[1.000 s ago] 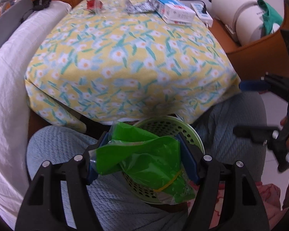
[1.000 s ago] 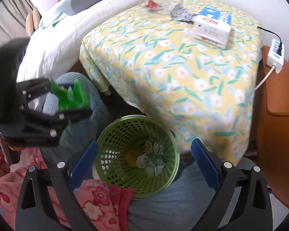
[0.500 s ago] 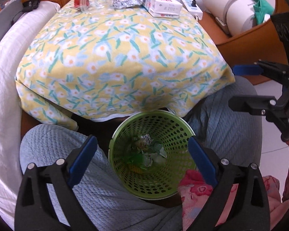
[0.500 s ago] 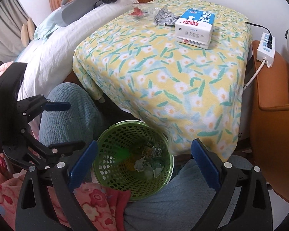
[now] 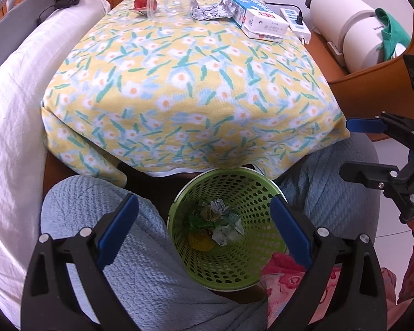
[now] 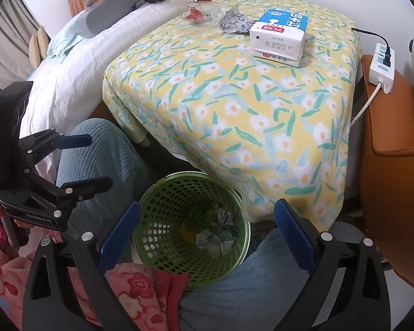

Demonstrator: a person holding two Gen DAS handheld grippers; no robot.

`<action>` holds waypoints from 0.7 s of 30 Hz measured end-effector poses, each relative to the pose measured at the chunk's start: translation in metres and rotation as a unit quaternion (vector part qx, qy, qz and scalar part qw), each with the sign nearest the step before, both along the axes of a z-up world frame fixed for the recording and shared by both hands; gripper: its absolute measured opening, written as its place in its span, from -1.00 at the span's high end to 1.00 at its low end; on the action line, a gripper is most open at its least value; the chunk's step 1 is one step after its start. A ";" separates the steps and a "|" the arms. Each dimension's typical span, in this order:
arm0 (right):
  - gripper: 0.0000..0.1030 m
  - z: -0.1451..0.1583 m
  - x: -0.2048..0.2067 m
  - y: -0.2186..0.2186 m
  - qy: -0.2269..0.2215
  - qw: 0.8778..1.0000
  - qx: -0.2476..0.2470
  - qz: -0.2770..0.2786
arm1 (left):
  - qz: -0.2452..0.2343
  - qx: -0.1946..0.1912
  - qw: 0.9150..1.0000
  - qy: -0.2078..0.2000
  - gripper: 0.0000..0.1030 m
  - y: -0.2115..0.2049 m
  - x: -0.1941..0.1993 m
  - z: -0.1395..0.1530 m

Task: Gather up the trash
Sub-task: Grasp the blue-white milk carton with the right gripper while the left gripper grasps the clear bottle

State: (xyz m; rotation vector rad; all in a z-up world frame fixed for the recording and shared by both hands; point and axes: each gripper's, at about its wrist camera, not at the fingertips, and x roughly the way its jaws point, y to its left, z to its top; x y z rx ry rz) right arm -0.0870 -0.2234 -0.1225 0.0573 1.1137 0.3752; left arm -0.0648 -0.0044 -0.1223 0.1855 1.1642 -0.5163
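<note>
**A:** why is the bin (image 5: 226,215) kept wedged between the knees (image 5: 96,220) like that?

**B:** probably so stuff can just be dropped straight down. It's tucked right at the near edge of the counter (image 5: 190,88), partly under the overhang of the floral cloth, so a short carry is all that's needed. Crumpled paper and something green can be seen at the bottom already.

**A:** and what's left on top?

**B:** everything is bunched at the far edge: a clear cup (image 5: 145,4) with something red in it, a second clear cup just beside it, crumpled foil (image 5: 211,11), and a milk carton (image 5: 259,19) touching the foil. Well apart from the bin, so a reach across will be needed.

**A:** grippers?

**B:** left gripper (image 5: 204,226) is spread wide right over the bin mouth, nothing held, nothing touched by the pads. Right gripper (image 6: 204,226) is spread just as wide over the bin too, empty. Both are pointed steeply down, so it reads like a drop spot.

**A:** so nothing in hand.

**B:** nope. I'd guess the foil or a cup is picked next, can't be told though.
</note>
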 end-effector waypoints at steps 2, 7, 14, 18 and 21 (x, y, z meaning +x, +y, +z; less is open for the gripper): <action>-0.88 0.000 0.000 0.000 0.000 1.000 0.000 0.000 | 0.004 0.001 1.000 -0.003 -0.78 0.001 0.001 0.001; -0.88 0.001 0.003 -0.002 -0.005 1.000 0.001 -0.009 | 0.012 0.003 1.000 -0.018 -0.78 -0.001 0.011 0.009; -0.88 0.013 0.017 -0.010 -0.027 0.999 -0.007 -0.044 | 0.032 0.005 0.996 -0.078 -0.78 -0.010 0.056 0.038; -0.88 0.023 0.032 -0.019 -0.038 0.997 -0.006 -0.073 | 0.053 0.002 0.993 -0.109 -0.78 -0.020 0.092 0.053; -0.88 0.033 0.046 -0.025 -0.053 0.993 -0.023 -0.099 | 0.063 -0.003 0.991 -0.121 -0.79 -0.031 0.116 0.058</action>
